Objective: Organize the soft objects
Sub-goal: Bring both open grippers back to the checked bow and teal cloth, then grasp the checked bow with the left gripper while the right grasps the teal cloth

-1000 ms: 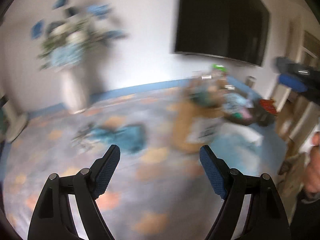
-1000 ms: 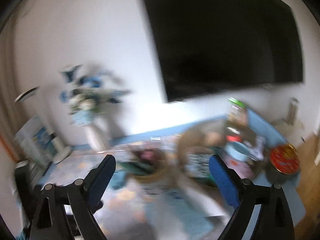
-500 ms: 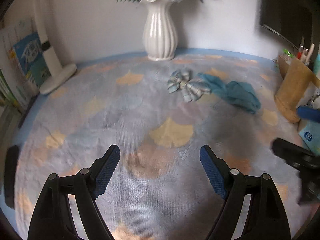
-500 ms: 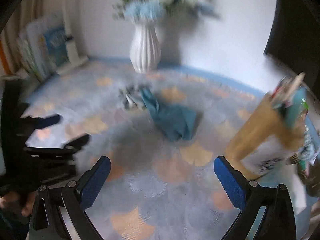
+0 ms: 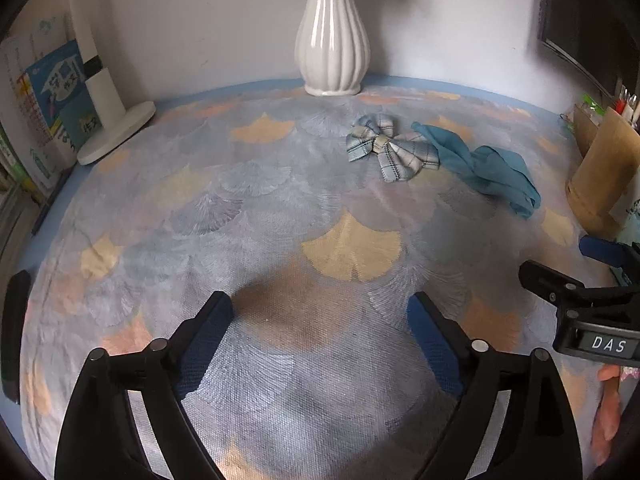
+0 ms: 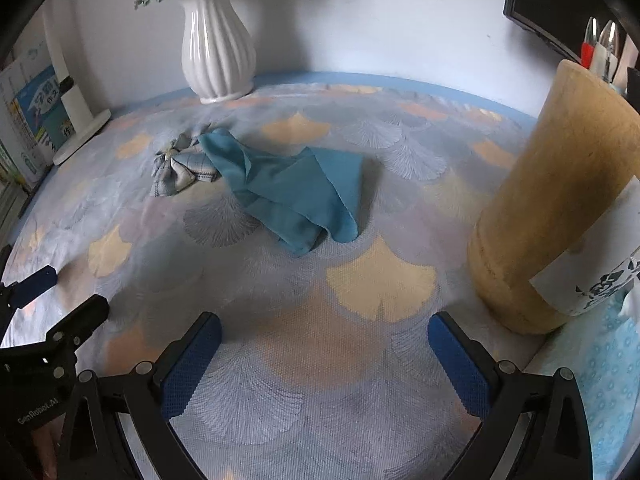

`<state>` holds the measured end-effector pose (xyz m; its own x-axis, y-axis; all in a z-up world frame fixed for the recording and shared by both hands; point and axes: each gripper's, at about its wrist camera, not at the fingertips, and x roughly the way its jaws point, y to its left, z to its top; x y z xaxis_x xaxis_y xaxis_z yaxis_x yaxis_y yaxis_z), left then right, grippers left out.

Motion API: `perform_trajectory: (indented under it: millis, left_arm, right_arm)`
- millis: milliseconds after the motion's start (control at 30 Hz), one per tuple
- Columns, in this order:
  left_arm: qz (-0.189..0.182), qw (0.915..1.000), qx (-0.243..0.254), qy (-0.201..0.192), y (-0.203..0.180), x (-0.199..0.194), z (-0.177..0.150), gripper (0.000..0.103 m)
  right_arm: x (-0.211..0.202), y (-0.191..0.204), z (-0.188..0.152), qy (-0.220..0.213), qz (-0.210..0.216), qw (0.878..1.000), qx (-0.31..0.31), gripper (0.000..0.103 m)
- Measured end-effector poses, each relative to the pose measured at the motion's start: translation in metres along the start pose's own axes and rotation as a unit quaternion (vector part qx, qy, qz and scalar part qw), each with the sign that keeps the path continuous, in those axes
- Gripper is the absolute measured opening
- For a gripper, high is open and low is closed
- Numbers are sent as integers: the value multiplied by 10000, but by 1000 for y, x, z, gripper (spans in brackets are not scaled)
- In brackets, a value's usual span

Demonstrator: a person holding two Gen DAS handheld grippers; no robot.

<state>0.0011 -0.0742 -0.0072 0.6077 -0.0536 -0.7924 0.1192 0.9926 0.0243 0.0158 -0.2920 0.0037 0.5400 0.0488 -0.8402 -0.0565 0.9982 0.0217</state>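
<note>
Both cameras have tipped down since a second ago, trading a blurred wall and dark screen for the patterned cloth on the surface [image 5: 168,200], and both sets of jaws have just been opening with nothing between them. Left hand-held gripper [image 5: 320,316] hangs released over bare cloth, its blue pads spread wide above a yellow fan motif. Right hand-held gripper [image 6: 324,344] is likewise released and empty, and in the left view it shows at the right edge as a black body with a white label. Taking the white ribbed vase [image 5: 332,40] at the back wall as the landmark: the plaid fabric bow [image 5: 390,148] lies in front of it and a little to its right, well beyond either gripper. Teal cloth [image 6: 292,188] lies crumpled further right of the vase, one corner touching the bow and partly over it in the right view. Far right of the vase stands a tan cylindrical holder [image 6: 556,200] with pens in it, just beside the right gripper's right finger. Left of the vase, a white lamp base [image 5: 116,124] sits near upright books [image 5: 52,96].
</note>
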Motion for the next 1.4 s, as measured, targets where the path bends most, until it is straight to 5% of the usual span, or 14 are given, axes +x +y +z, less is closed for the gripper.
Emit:
perform_trajectory:
  millis: [400, 633, 800, 1133, 1233, 1300, 1400]
  left_arm:
    - [35, 9999, -93, 78, 2, 2, 0, 95]
    - [-512, 9974, 289, 418, 12, -3, 32, 94]
    - [-1007, 9941, 414, -32, 10, -5, 79, 89]
    - [-1156, 9871, 1088, 219, -21, 59, 100, 81]
    - [-1234, 9855, 1132, 269, -24, 67, 105, 81]
    - [-1330, 9840, 1155, 276, -26, 72, 107, 81]
    - [-1295, 9831, 1264, 265, -35, 76, 108, 77]
  right_arm:
    - [1, 3, 3, 56, 32, 10000, -7, 103]
    - [-17, 2, 23, 232, 594, 9979, 125, 103]
    - [2, 0, 56, 181, 265, 9990, 324, 103]
    - [36, 4, 66, 71, 12, 9993, 357, 95]
    - [35, 5, 68, -114, 15, 9996, 265, 73]
    - [32, 11, 68, -225, 55, 9997, 89, 46]
    - [28, 23, 64, -326, -10, 9993, -205, 28]
